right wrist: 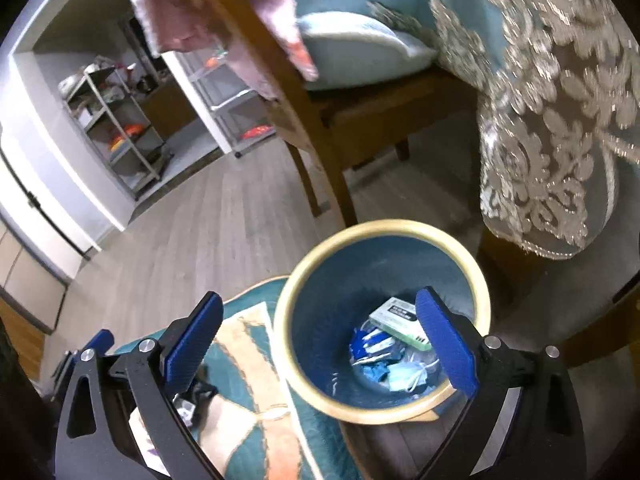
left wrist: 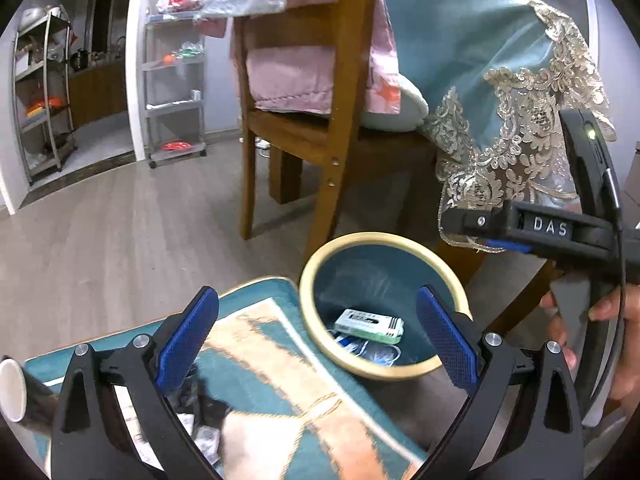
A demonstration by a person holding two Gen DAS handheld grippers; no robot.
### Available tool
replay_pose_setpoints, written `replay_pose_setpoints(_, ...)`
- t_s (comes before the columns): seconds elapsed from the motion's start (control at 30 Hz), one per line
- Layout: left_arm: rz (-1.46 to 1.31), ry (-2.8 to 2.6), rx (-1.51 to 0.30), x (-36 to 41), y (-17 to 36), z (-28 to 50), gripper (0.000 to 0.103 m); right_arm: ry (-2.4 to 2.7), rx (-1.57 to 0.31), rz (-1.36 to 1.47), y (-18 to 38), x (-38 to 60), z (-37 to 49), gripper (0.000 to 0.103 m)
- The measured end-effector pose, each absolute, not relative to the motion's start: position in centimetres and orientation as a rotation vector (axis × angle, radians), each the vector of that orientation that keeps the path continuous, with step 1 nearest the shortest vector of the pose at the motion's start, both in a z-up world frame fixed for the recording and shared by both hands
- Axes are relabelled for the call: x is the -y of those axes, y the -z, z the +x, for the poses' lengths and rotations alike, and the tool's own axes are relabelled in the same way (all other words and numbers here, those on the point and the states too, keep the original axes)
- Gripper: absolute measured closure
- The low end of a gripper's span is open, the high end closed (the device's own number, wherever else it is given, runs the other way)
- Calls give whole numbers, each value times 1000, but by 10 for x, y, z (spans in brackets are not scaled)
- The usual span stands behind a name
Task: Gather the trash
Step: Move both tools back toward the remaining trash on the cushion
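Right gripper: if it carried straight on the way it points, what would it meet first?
Probably the bin: the open right gripper points into its mouth, so it would likely reach the trash at the bottom, though depth is unclear.

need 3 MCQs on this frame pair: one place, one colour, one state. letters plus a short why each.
1. Where does the white-and-green box lie?
A. on the rug
B. inside the trash bin
C. on the chair seat

2. What colour is the bin's rim?
A. cream yellow
B. red
C. black

3. How does the right gripper stand?
A. shut on a face mask
B. shut on a paper cup
C. open, holding nothing

Key: 1 B, the box rests on the bin's floor among blue wrappers and a crumpled face mask. 2 A, a pale yellow ring tops the blue inner wall in both views. 3 C, its blue fingers are spread wide above the bin with nothing between them; the left gripper is open too.
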State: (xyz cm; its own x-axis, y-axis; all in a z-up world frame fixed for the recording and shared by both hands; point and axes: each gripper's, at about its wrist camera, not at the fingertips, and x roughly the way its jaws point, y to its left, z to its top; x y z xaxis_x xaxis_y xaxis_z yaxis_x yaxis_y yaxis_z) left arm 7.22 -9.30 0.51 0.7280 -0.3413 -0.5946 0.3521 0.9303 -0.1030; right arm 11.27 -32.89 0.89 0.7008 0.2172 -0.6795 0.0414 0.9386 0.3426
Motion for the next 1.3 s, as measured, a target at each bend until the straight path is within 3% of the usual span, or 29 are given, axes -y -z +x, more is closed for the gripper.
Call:
replay_pose_setpoints(0.33,29,288,-589,12,-42,26,6,-180,-793,266,-19,262,90,6)
replay_pose_setpoints(0.7,-54,86,-637,-105,-34,2,6,-293,-872,236,3,168,88,5)
replay_pose_setpoints(0.97,-21,76,-749,-124,-2,9,6,-310,-957,235,35,131,108,5)
replay_pose_setpoints(1.3,121,176,-942,-82,62,27,6,-277,-1066,220,76,124,138,5)
